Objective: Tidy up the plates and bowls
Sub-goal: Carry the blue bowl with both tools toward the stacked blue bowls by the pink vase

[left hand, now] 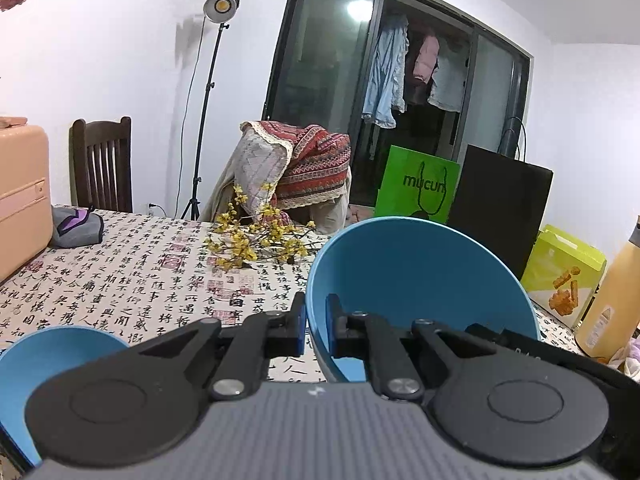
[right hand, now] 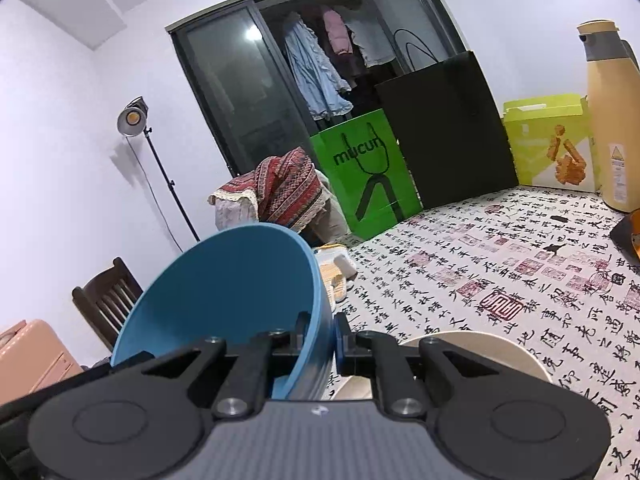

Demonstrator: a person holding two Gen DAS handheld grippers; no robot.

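A large blue bowl hangs tilted above the calligraphy tablecloth, gripped on opposite sides of its rim. My left gripper is shut on its left rim. In the right wrist view the same blue bowl has my right gripper shut on its right rim. A second blue bowl sits at the lower left, partly hidden behind the left gripper body. A cream plate lies on the cloth under the right gripper, mostly covered by it.
A branch of yellow flowers lies mid-table, with a grey pouch and a pink case to the left. A green bag, black bag, yellow box and tan flask line the far edge.
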